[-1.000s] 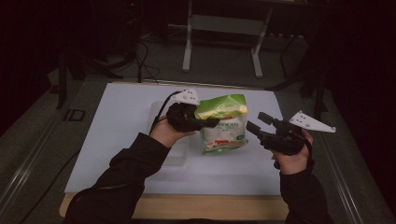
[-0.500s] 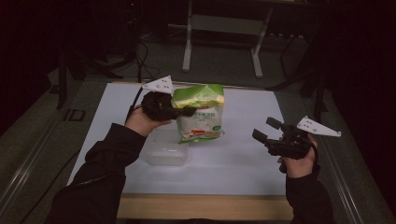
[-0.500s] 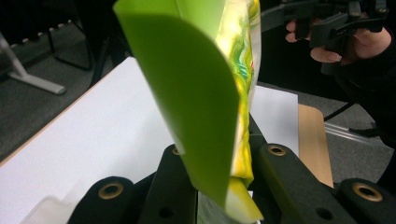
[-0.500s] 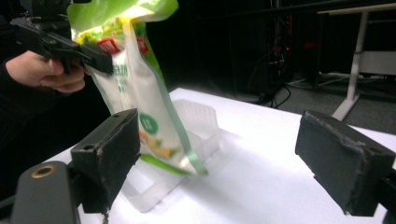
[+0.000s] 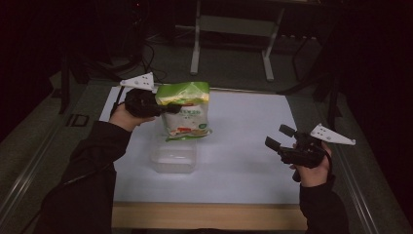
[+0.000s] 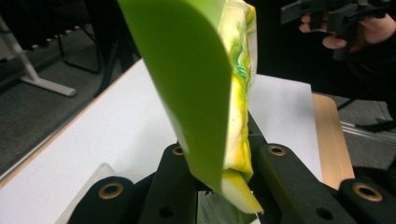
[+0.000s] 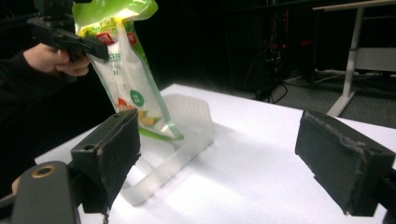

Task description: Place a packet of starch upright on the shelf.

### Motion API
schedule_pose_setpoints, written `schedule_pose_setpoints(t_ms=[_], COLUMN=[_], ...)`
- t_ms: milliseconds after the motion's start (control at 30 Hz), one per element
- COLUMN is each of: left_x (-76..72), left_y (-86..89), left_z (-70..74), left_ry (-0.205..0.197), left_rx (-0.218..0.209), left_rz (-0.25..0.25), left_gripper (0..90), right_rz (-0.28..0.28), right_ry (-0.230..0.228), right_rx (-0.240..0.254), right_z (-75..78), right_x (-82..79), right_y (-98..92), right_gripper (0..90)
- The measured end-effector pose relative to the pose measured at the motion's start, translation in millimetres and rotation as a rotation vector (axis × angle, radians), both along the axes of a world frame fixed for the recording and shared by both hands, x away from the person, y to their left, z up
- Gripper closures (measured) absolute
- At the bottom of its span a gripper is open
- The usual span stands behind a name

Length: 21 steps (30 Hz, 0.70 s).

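Observation:
A green and white snack bag (image 5: 185,112) hangs upright above the white table top, its green upper edge pinched in my left gripper (image 5: 169,108), which is shut on it. In the left gripper view the bag (image 6: 201,88) rises from between the jaws. A clear plastic container (image 5: 173,156) sits on the table just below and in front of the bag. My right gripper (image 5: 277,136) hovers at the right, well away from the bag. It is open with nothing between its pads (image 7: 112,154), and its jaws have just widened. From there I see the bag (image 7: 128,74) and the container (image 7: 182,135) ahead.
The white mat (image 5: 243,146) covers the table, with a wooden strip (image 5: 209,217) along the near edge. A metal stand (image 5: 231,29) is on the dark floor beyond the far edge. Open mat lies between the container and my right gripper.
My left gripper has carried the bag left and toward the far side, uncovering the clear container. My right gripper has let go of the bag, drawn back to the right and sunk a little.

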<state>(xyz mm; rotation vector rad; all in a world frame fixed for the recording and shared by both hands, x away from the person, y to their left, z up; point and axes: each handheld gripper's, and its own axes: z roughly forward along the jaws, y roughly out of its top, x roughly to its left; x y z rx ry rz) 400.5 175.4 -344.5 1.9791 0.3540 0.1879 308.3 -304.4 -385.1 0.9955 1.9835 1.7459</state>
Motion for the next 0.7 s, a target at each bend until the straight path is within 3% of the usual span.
schedule_pose_setpoints(t_ms=[167,600,700], left_x=[3.4,9.2,11.2], left_y=[12.7,24.5,28.2], left_z=[-13.2,-46.3,-49.8], left_ry=[-0.02,0.029,0.052], left_rx=[0.018,0.055,0.046], left_rz=[-0.027,-0.018,-0.013], left_gripper=[82.6,82.6,82.7], right_rz=[-0.003,0.007,0.013], right_ry=[0.012,0.027,0.032], right_rx=[-0.021,-0.021,-0.022], right_z=[-2.2,-7.5,-8.8], right_x=[2.4,3.6,3.3], right_y=[0.1,0.7,1.6], right_gripper=[13.9,13.9,13.9])
